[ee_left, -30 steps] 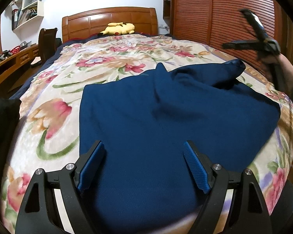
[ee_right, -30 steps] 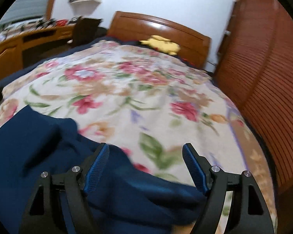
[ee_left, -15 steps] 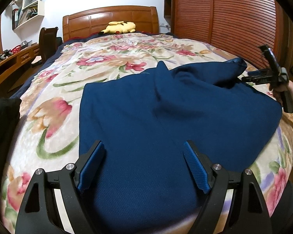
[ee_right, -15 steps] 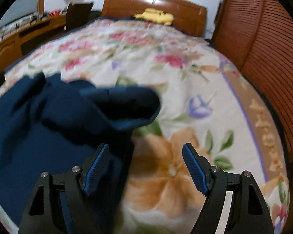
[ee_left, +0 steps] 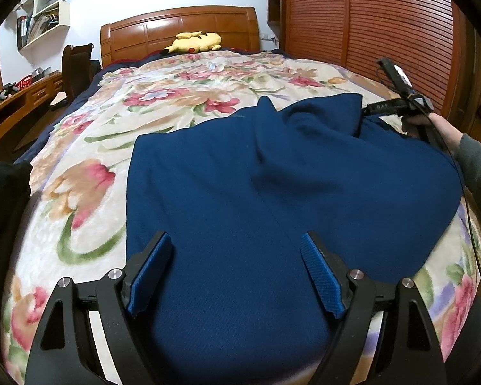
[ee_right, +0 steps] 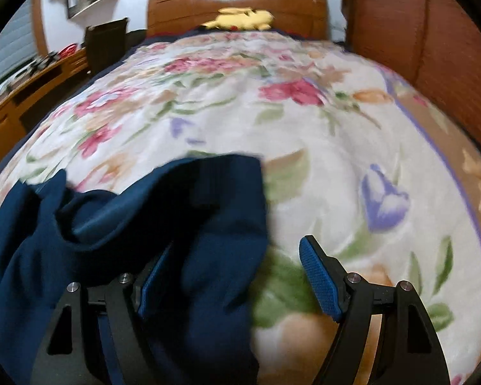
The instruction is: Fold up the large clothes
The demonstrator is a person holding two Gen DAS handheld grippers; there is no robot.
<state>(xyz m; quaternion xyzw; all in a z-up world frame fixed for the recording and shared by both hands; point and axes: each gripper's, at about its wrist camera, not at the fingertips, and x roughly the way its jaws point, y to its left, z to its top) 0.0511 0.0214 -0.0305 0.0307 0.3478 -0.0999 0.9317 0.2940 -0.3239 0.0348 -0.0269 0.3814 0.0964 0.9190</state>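
while the big navy garment (ee_left: 272,199) lies spread across the foot half of the bed (ee_left: 89,173), covering most of the left wrist view from the centre out to 3 o'clock and down to 6 o'clock, neither tool has a grip on it yet. the left tool (ee_left: 237,269) hovers over the near hem at 6 o'clock with its blue pads spread wide and nothing between them. the right tool (ee_right: 237,276) is also spread, and in its own view a bunched fold of the cloth sits inside the gap, against the left pad at about 8 o'clock, while the right pad at 4 o'clock hangs over bare floral blanket (ee_right: 352,166). seen from the left camera, this tool reaches in from 2 o'clock toward the raised, rumpled corner of the garment. the likely step is to pinch that corner and carry it over for a fold. the risk lies there: the cloth is off-centre in the gap, so closing could catch only a thin edge that slips out when lifted, or could grab several bunched layers at once and drag a crooked fold. the plush blanket may also get nipped along with the cloth, since the two touch. the right view is blurred, so how deep the cloth sits is hard to tell. a yellow soft toy (ee_left: 194,41) at 12 o'clock by the headboard (ee_left: 176,29) is well apart.
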